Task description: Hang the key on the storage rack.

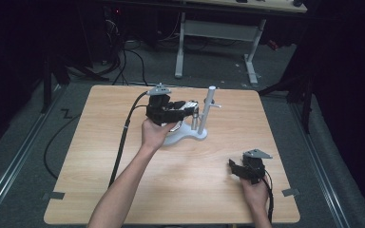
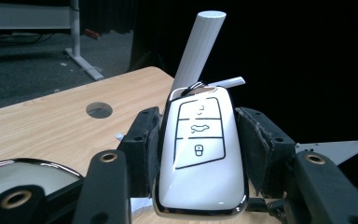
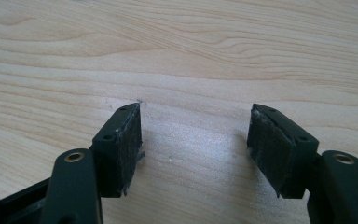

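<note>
The left gripper point(image 2: 198, 154) is clamping a white car key fob point(image 2: 199, 154) by its sides, bringing its ring end toward the white stand point(image 1: 208, 114), seemingly to hang it; the right gripper point(image 3: 196, 149) is waiting with jaws apart, empty, over the wooden table point(image 3: 214, 56).

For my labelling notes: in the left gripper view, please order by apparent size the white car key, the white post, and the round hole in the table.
1. White car key, though its nearness to the camera enlarges it.
2. White post.
3. Round hole.

White key fob point(image 2: 199, 154), pale wood table point(image 1: 123, 137)
</note>
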A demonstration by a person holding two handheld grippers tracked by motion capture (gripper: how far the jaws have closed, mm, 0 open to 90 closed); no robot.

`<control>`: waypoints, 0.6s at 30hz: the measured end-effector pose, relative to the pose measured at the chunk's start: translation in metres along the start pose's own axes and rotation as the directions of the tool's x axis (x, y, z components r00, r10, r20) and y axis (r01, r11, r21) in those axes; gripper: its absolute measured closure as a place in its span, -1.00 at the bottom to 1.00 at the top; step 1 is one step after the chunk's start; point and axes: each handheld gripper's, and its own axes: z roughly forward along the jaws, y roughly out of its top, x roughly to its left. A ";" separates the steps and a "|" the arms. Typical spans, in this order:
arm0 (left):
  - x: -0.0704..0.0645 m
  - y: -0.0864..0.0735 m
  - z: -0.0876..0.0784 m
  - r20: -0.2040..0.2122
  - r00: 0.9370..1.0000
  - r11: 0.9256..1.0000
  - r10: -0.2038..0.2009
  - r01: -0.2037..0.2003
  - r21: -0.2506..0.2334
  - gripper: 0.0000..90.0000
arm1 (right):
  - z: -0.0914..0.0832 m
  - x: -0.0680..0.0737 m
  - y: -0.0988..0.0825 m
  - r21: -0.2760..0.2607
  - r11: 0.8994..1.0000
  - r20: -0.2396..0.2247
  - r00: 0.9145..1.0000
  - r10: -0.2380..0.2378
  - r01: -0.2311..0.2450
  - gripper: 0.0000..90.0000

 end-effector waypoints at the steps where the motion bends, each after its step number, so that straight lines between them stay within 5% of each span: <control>1: 0.000 0.000 -0.001 -0.001 1.000 1.000 0.000 0.000 -0.001 0.12 | 0.000 0.000 0.000 0.000 1.000 0.000 1.000 0.000 0.000 -0.21; 18: 0.000 0.002 -0.004 -0.017 1.000 1.000 -0.001 0.000 -0.010 0.12 | 0.000 0.000 0.000 0.000 1.000 0.000 1.000 -0.001 0.001 -0.21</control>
